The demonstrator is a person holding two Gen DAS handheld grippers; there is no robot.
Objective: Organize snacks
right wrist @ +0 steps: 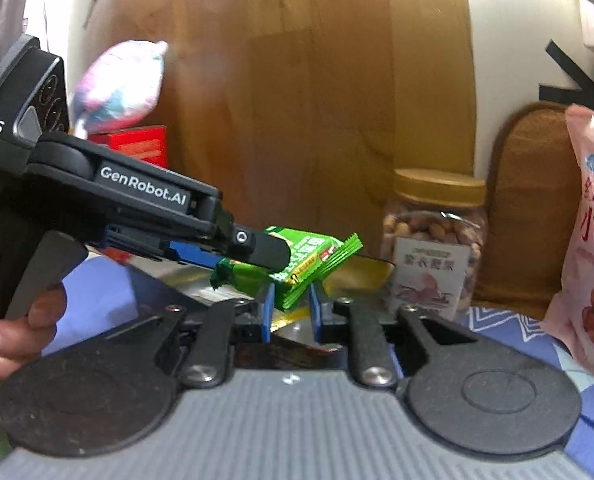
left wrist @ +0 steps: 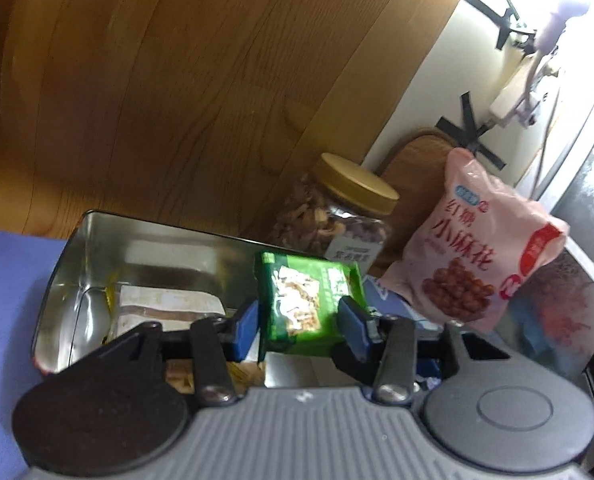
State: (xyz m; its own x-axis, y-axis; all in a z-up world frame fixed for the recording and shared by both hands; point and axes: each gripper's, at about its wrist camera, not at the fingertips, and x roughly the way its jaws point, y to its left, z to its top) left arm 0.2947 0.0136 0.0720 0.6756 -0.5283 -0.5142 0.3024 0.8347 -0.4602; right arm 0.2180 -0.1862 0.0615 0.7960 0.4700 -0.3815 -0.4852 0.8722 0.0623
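Note:
My left gripper point(left wrist: 299, 326) is shut on a green snack packet point(left wrist: 303, 300) and holds it over the near end of an open metal tin point(left wrist: 73, 264). The tin holds a pale wrapped snack point(left wrist: 169, 306). In the right wrist view the left gripper point(right wrist: 257, 250) reaches in from the left with the same green packet point(right wrist: 307, 266). My right gripper point(right wrist: 291, 314) sits just below that packet, its blue pads point(right wrist: 267, 312) a little apart on either side of the packet's lower corner; whether they press on it I cannot tell.
A jar of nuts point(left wrist: 337, 216) with a gold lid stands behind the tin, also in the right wrist view point(right wrist: 433, 248). A pink snack bag point(left wrist: 473, 248) leans at right. A wooden board, a brown mat point(right wrist: 529, 200), a red box point(right wrist: 141, 144) and blue cloth point(left wrist: 5, 292) surround them.

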